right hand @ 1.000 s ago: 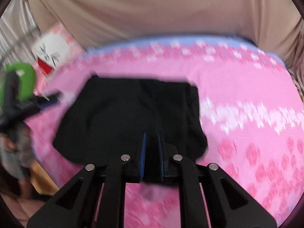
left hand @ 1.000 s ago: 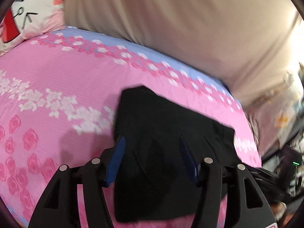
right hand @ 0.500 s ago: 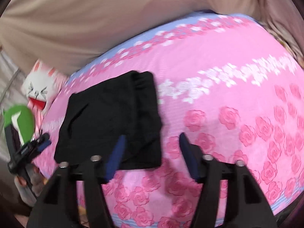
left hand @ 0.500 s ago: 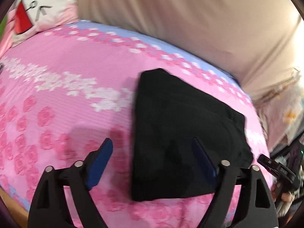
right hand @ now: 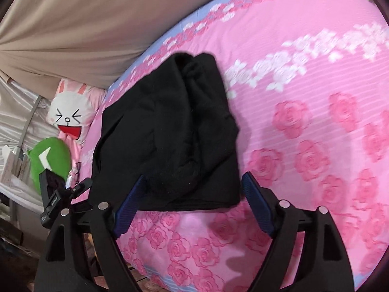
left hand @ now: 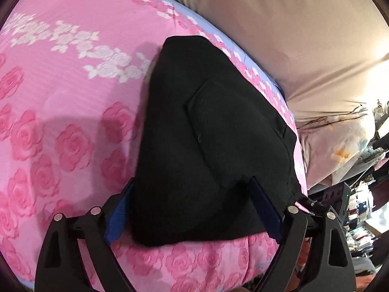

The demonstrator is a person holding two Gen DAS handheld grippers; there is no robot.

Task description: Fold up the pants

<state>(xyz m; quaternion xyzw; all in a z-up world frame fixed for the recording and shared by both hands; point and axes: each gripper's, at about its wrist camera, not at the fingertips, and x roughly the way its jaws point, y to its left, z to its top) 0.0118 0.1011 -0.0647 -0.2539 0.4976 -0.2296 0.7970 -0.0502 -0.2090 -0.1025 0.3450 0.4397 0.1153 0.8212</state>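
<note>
Two claws, both spread wide, gripping nothing. Left claw (left hand: 192, 209) straddling the near edge of the folded black pants (left hand: 206, 133), blue pads either side of the cloth. Right claw (right hand: 192, 204) likewise at the near edge of the pants (right hand: 170, 126), jaws apart. Pants flat in a compact bundle on the pink rose-print bedspread (right hand: 304, 121). Beyond: beige curtain (left hand: 279, 24), white rabbit pillow (right hand: 70, 112), green cushion (right hand: 49, 160).
</note>
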